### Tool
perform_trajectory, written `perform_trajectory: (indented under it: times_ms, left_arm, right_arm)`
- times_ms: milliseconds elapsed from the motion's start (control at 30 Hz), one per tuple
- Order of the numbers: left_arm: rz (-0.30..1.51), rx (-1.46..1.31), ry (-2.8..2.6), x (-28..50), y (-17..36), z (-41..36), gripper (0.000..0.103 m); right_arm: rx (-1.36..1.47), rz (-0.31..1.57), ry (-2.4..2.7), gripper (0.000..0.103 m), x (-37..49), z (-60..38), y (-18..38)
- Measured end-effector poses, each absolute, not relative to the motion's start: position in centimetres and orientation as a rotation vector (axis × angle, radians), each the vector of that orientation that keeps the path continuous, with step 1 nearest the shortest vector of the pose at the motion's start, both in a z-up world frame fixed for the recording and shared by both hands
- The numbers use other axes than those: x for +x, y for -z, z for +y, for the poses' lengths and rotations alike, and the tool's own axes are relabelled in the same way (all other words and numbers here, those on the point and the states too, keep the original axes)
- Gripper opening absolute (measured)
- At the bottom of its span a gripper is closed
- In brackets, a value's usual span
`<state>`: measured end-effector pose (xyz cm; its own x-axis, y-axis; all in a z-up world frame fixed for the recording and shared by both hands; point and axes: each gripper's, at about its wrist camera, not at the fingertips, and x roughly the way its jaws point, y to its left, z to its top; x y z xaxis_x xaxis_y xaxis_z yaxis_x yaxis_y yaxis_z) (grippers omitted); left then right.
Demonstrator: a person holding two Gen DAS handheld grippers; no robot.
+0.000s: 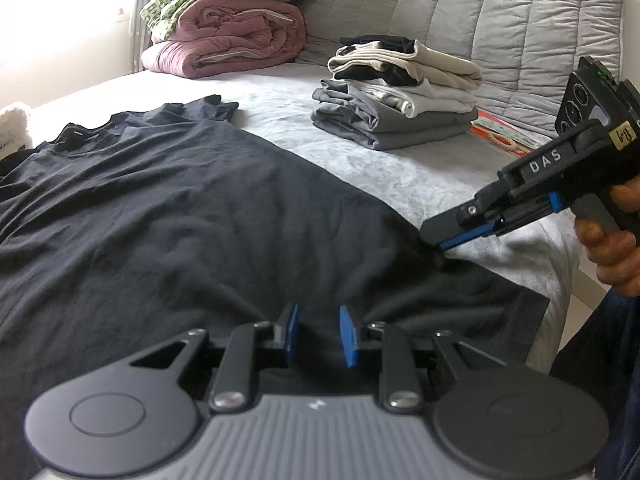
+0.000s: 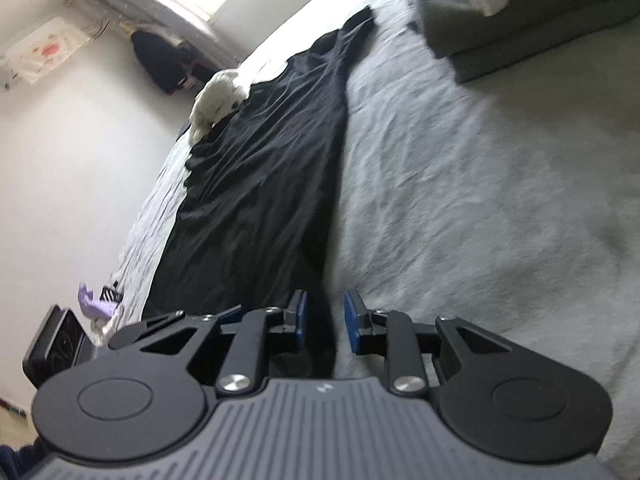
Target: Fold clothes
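A black T-shirt (image 1: pixel 180 208) lies spread flat on the grey bed, collar at the far left, hem near me. It also shows in the right wrist view (image 2: pixel 264 176). My left gripper (image 1: pixel 318 330) is open, its blue pads just above the shirt near the hem. My right gripper (image 2: pixel 325 322) is open, its jaws either side of the shirt's right edge. In the left wrist view the right gripper (image 1: pixel 440 240) sits at that edge, low on the fabric.
A stack of folded clothes (image 1: pixel 396 92) stands at the back of the bed (image 1: pixel 400 172), also in the right wrist view (image 2: pixel 520 16). Rolled pink bedding (image 1: pixel 224 36) and pillows lie at the back left. A white fluffy item (image 2: pixel 216 104) lies near the collar.
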<state>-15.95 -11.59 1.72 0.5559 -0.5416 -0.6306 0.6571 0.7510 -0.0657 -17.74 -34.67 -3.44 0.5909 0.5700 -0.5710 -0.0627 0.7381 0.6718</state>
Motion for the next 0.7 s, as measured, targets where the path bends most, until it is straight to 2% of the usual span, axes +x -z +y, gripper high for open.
perform_trajectory:
  times_ms: [467,500,533,567,700]
  left_arm:
    - [0.682,0.174,0.715,-15.9,-1.8,-11.2,0.025]
    - [0.681,0.174,0.716,-15.9,-1.8,-11.2,0.025]
    - [0.681,0.175,0.716,-15.9,-1.8,-11.2,0.025]
    - [0.681,0.176,0.717,-15.9,-1.8,-11.2,0.025]
    - [0.697,0.177,0.701,-15.8,-2.2,-10.7,0.025]
  right_arm:
    - [0.634,0.882,-0.41,0.022,-17.3,-34.0,3.7]
    - [0.632,0.886,-0.412,0.017,-17.2,-33.9,3.8]
    - [0.628,0.891,-0.413,0.006,-17.1,-33.8,3.9]
    - [0.613,0.896,-0.411,0.003,-17.1,-33.7,4.0]
    - [0.52,0.877,-0.381,0.002,-18.0,-33.1,3.2]
